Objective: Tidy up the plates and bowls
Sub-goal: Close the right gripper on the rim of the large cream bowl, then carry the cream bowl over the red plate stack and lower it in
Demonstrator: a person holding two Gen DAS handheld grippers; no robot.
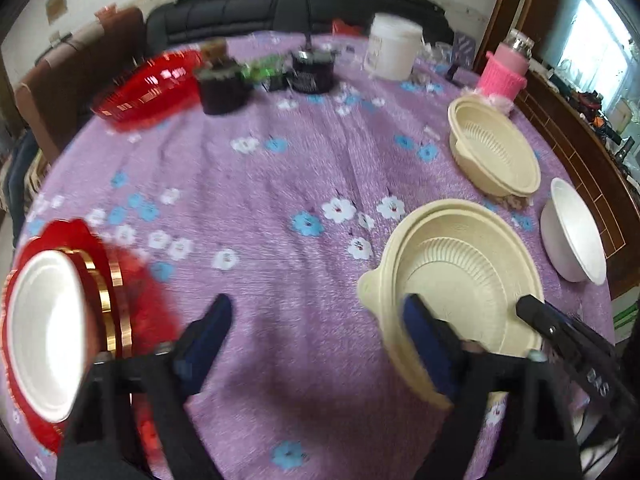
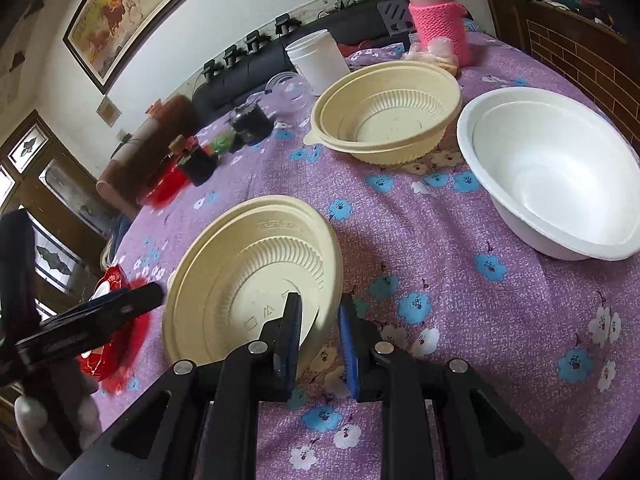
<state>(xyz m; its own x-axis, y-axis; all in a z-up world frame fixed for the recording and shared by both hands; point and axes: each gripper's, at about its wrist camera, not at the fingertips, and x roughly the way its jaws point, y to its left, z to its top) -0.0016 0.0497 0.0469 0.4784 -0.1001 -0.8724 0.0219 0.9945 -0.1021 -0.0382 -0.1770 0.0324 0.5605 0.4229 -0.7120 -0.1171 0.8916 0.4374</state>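
Right gripper (image 2: 320, 334) narrowed onto near rim of tilted cream ribbed bowl (image 2: 256, 264), one pad inside, one outside; bowl empty. Left gripper (image 1: 316, 336) spread wide over purple floral tablecloth (image 1: 280, 184), holding nothing. Second cream bowl (image 2: 384, 114) upright, empty, farther back. White foam bowl (image 2: 556, 172) empty, right side. Another white bowl (image 1: 48, 332) sits on red plates (image 1: 136, 304), count unclear through blur.

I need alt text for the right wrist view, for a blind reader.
The right gripper has its jaws around the rim of a tilted cream plastic bowl on a purple floral tablecloth. Behind stand a second cream bowl and a white bowl.
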